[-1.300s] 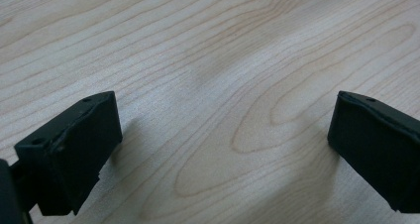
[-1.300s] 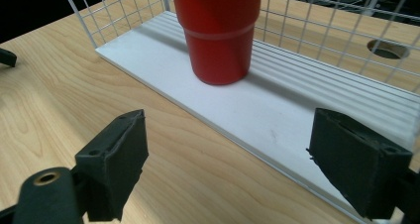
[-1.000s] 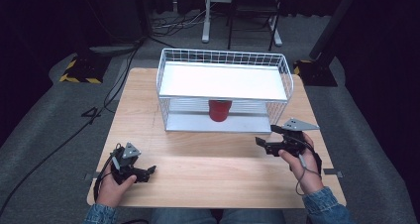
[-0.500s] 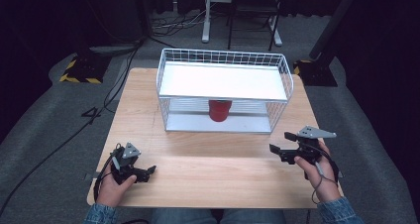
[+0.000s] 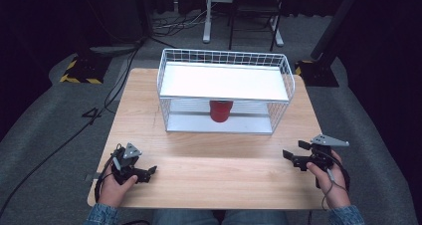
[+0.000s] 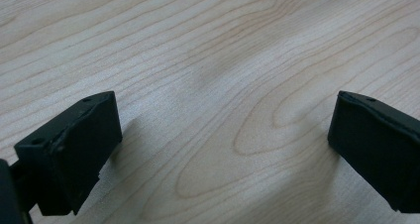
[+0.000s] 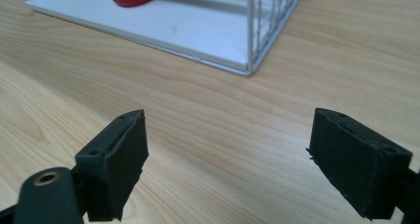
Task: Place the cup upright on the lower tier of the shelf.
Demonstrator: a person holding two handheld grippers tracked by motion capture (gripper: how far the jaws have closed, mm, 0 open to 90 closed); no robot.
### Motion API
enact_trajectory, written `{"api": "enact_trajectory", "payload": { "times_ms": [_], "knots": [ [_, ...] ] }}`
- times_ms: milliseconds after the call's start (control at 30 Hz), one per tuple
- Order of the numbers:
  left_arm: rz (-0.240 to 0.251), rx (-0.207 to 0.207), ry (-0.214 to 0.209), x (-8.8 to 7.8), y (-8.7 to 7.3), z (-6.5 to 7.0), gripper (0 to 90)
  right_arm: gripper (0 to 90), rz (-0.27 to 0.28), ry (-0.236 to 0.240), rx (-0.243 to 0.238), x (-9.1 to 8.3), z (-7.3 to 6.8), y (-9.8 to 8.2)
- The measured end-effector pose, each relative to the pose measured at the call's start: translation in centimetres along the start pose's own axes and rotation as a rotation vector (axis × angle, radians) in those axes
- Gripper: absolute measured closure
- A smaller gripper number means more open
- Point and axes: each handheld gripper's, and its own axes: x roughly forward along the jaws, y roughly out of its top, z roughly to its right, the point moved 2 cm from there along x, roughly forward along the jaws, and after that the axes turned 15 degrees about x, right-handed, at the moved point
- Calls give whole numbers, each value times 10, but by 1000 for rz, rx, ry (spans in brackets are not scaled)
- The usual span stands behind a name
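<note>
My left gripper (image 5: 149, 171) and right gripper (image 5: 293, 158) rest released, empty, on the near table (image 5: 219, 175). The red cup (image 5: 221, 110) (top hidden) sits under the rack (image 5: 224, 80) shelf.

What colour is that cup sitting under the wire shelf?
Red. The cup shows best in the high view, on the rack's lower level.

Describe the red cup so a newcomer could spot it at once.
Start at the wooden table, then find the white wire rack standing at its far half. The red cup sits on the rack's lower shelf, under the white top shelf, near the middle. It is the scene's sole red thing.
</note>
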Motion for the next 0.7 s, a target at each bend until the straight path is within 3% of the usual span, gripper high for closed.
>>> {"api": "enact_trajectory", "payload": {
  "times_ms": [333, 700],
  "knots": [
    [0, 0, 0, 0, 0, 0, 5, 158, -39, -61, 31, 5, 26, -18],
    [0, 0, 0, 0, 0, 0, 5, 158, -64, -113, 12, 11, 36, -31]
  ]
}}
